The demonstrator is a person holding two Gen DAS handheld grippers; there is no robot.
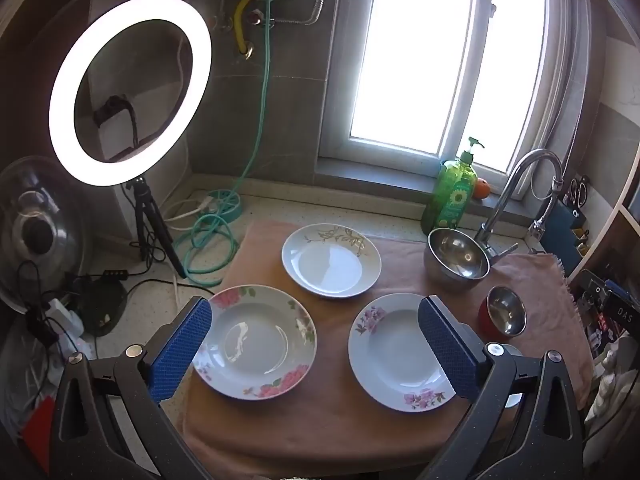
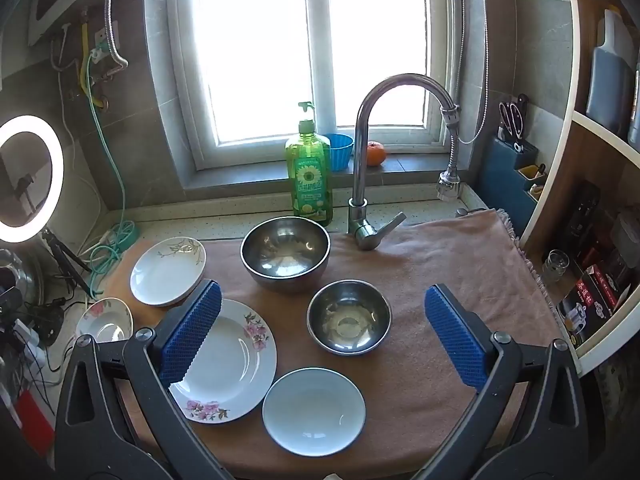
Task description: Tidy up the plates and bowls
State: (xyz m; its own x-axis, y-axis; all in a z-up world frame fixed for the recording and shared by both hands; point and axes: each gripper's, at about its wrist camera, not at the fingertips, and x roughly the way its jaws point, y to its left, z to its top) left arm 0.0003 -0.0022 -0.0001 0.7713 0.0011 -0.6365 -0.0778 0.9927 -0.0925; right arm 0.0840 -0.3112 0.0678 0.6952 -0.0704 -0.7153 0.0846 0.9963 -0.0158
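Large steel bowl [image 2: 285, 252] and small steel bowl [image 2: 349, 317], both empty, centre frame on pink towel [image 2: 460, 264]. Floral plates [image 2: 228, 360] lower left, plain white dish [image 2: 314, 410] bottom centre. Chrome tap [image 2: 362, 168] stands behind. Left gripper [image 1: 316, 348] and right gripper [image 2: 322, 340] released, grasping nothing.

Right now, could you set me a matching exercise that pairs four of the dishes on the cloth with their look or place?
Things:
1. Large steel bowl
2. Small steel bowl
3. Plain plate
4. Gold-leaf plate

Descriptions:
A. No pattern, nearest the right wrist camera
B. Just in front of the soap bottle
C. Far left in the right wrist view, beside the green hose
D. Between the plain plate and the large bowl

Pairs: 1-B, 2-D, 3-A, 4-C
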